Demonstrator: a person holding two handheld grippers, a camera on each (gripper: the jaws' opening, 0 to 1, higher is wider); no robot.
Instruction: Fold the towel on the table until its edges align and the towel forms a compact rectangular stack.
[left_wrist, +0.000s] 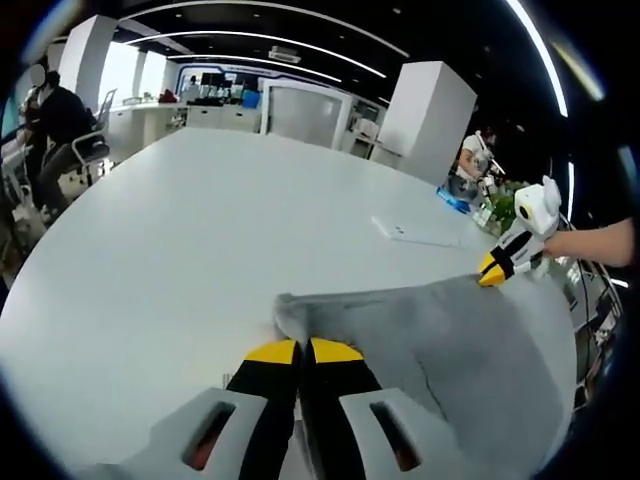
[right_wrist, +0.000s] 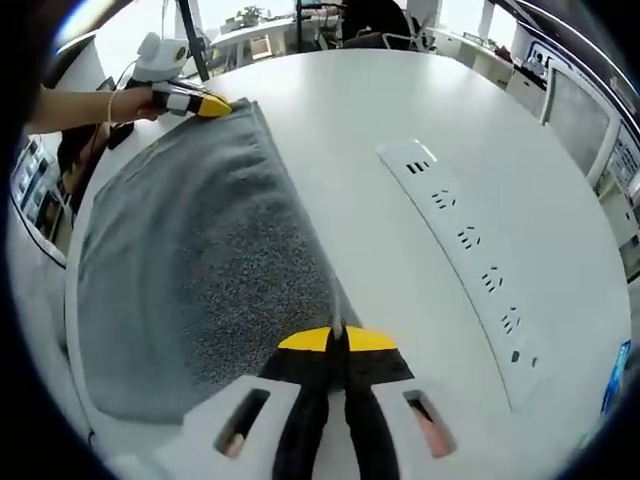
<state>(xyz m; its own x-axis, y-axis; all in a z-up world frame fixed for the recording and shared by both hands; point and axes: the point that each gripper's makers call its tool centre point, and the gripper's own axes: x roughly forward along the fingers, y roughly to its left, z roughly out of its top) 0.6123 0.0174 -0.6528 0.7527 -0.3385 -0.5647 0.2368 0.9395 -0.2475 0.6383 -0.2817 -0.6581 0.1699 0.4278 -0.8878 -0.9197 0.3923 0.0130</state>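
A: Begin with the largest item.

B: The table (right_wrist: 420, 110), white and rounded. It runs ahead of both tools and carries the work. Set into it, ahead and to the right of the right gripper (right_wrist: 336, 338), is a flush socket strip (right_wrist: 470, 245).

A: And the towel?

B: The towel (right_wrist: 190, 260) is grey and lies spread on the table, stretching from the right gripper's tips away to the left gripper (right_wrist: 213, 104) at its far corner. In the left gripper view the towel (left_wrist: 440, 340) starts at that tool's tips and runs off to the right, reaching the right gripper (left_wrist: 490, 270) at its far end.

A: State of the tools?

B: The left gripper (left_wrist: 303, 350) has its jaws closed together on a bunched corner of towel. The right gripper's jaws are likewise pressed together, pinching the towel's edge.

A: Why held so?

B: In my judgement, one edge is pinned at both ends so it can be lifted level and carried over for a fold. No fold is yet visible; the task looks early.

A: Any containers?

B: None that I can make out near the tools.
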